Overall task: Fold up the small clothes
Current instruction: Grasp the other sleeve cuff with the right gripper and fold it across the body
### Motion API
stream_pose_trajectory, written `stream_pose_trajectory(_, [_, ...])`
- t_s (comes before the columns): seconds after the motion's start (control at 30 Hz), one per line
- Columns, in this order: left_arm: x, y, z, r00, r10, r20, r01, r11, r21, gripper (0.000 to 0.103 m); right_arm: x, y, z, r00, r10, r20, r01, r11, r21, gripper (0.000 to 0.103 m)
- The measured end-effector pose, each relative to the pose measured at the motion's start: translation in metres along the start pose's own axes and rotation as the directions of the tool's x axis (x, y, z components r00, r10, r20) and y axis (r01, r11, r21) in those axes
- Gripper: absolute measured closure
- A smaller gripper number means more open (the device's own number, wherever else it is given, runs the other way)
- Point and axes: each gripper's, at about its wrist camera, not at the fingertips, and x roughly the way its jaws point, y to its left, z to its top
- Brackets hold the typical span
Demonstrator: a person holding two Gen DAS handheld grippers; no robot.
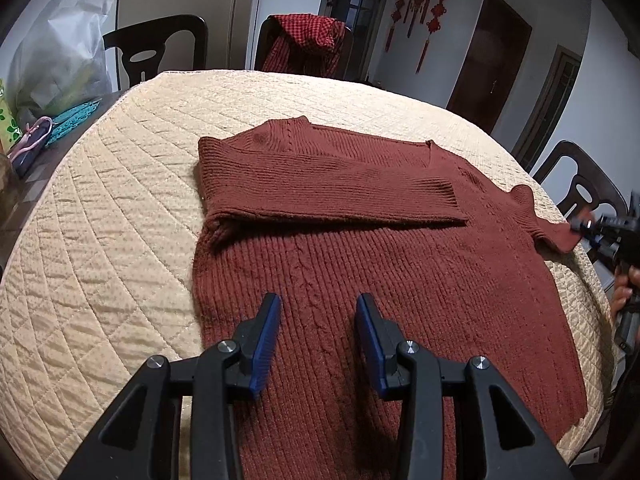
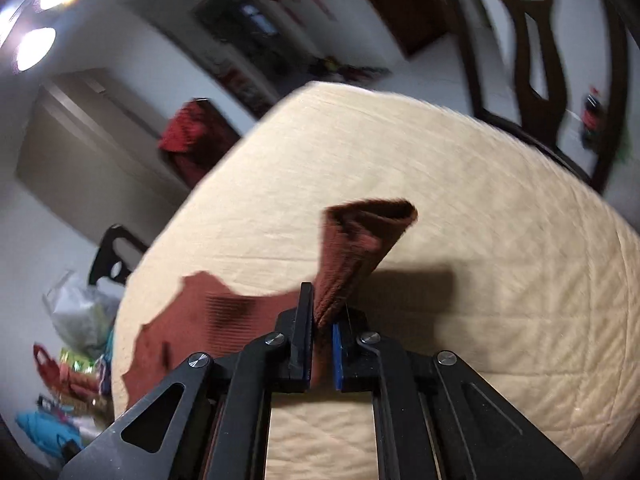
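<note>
A rust-red knit sweater (image 1: 360,248) lies flat on a cream quilted table cover (image 1: 120,208). Its left sleeve (image 1: 328,188) is folded across the chest. My left gripper (image 1: 318,304) is open and empty, hovering over the sweater's lower body. My right gripper (image 2: 322,312) is shut on the cuff of the right sleeve (image 2: 360,248), lifted off the table; it also shows in the left wrist view (image 1: 600,228) at the sweater's right edge, pinching that sleeve (image 1: 560,236). The rest of the sweater (image 2: 208,320) shows to the left in the blurred right wrist view.
Dark wooden chairs (image 1: 160,48) ring the table; one (image 1: 304,44) carries a red checked garment. A plastic bag (image 1: 60,56) and small items (image 1: 68,124) sit at the table's left edge. Another chair (image 2: 536,40) stands beyond the far right edge.
</note>
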Motion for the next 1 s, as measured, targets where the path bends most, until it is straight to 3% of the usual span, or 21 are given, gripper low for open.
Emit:
stream_pose_trajectory(0.17, [0.000, 0.000, 0.000, 1.000, -0.008, -0.001, 0.008, 1.000, 0.001, 0.059, -0.002, 0.082, 0.007, 0.991, 0.132, -0.012, -0.132, 0.975, -0.180, 0.096])
stream_pose_trajectory(0.33, [-0.002, 0.000, 0.001, 1.000, -0.001, 0.001, 0.001, 1.000, 0.004, 0.059, 0.026, 0.164, -0.016, 0.965, 0.225, -0.136, -0.258, 0.911, -0.321, 0.096])
stream_pose_trajectory(0.43, [-0.010, 0.000, 0.005, 1.000, 0.006, 0.017, -0.006, 1.000, 0.011, 0.059, 0.053, 0.195, -0.044, 0.937, 0.254, -0.241, -0.330, 0.870, -0.366, 0.096])
stream_pose_trajectory(0.5, [-0.018, 0.001, 0.010, 0.999, 0.005, 0.035, -0.005, 1.000, 0.010, 0.059, 0.077, 0.207, -0.069, 0.906, 0.253, -0.341, -0.378, 0.845, -0.378, 0.096])
stream_pose_trajectory(0.57, [-0.026, 0.001, 0.015, 0.999, 0.008, 0.051, -0.008, 1.000, 0.016, 0.059, 0.092, 0.204, -0.088, 0.870, 0.232, -0.436, -0.406, 0.838, -0.364, 0.091])
stream_pose_trajectory(0.63, [-0.033, 0.000, 0.023, 0.998, 0.004, 0.067, -0.006, 1.000, 0.028, 0.059, 0.095, 0.199, -0.101, 0.851, 0.221, -0.476, -0.422, 0.827, -0.371, 0.086])
stream_pose_trajectory(0.77, [-0.035, -0.012, 0.044, 0.997, -0.032, 0.070, 0.027, 0.998, 0.062, 0.059, 0.068, 0.187, -0.095, 0.850, 0.270, -0.452, -0.458, 0.803, -0.382, 0.077])
stream_pose_trajectory(0.9, [-0.012, -0.034, 0.068, 0.996, -0.083, 0.041, 0.077, 0.990, 0.116, 0.059, 0.047, 0.159, -0.076, 0.897, 0.255, -0.361, -0.392, 0.838, -0.380, 0.077])
stream_pose_trajectory(1.0, [0.022, -0.050, 0.085, 0.991, -0.130, -0.025, 0.132, 0.980, 0.145, 0.059, 0.038, 0.140, -0.076, 0.910, 0.242, -0.336, -0.362, 0.858, -0.365, 0.077])
